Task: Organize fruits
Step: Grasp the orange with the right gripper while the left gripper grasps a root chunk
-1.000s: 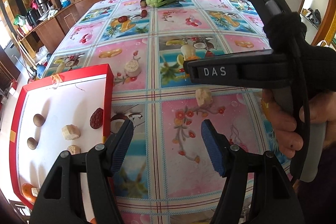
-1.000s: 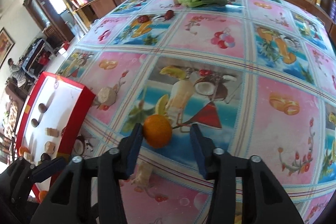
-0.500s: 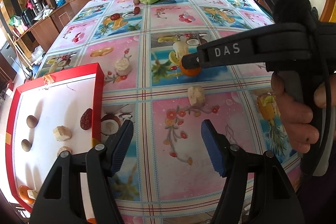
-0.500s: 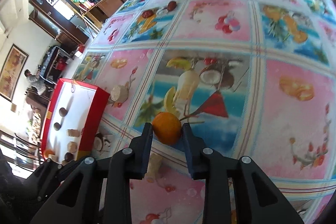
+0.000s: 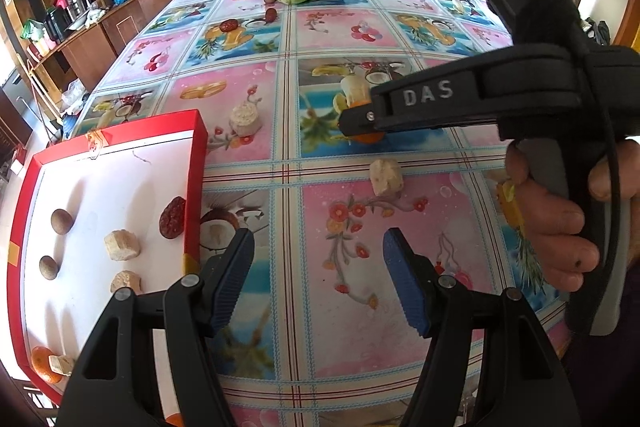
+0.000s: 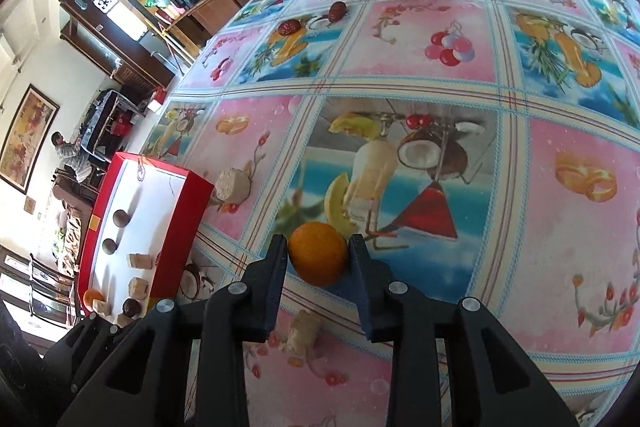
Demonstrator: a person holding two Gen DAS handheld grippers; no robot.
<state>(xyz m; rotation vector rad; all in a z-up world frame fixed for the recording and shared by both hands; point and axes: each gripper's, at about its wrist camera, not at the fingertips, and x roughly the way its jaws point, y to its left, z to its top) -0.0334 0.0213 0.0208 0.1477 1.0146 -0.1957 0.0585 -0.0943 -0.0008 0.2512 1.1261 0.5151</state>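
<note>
Fingers of my left gripper (image 5: 318, 277) stand wide apart and empty, angled down over the tablecloth (image 5: 400, 39), the red box (image 5: 198, 163) just left of them. From the right wrist, my right gripper (image 6: 318, 259) tilts downward, pads pinching the orange (image 6: 319, 253).

Bright daylight, soft shadows, glare on tablecloth (image 6: 460, 27); sharp focus, fisheye-bent dark corners
</note>
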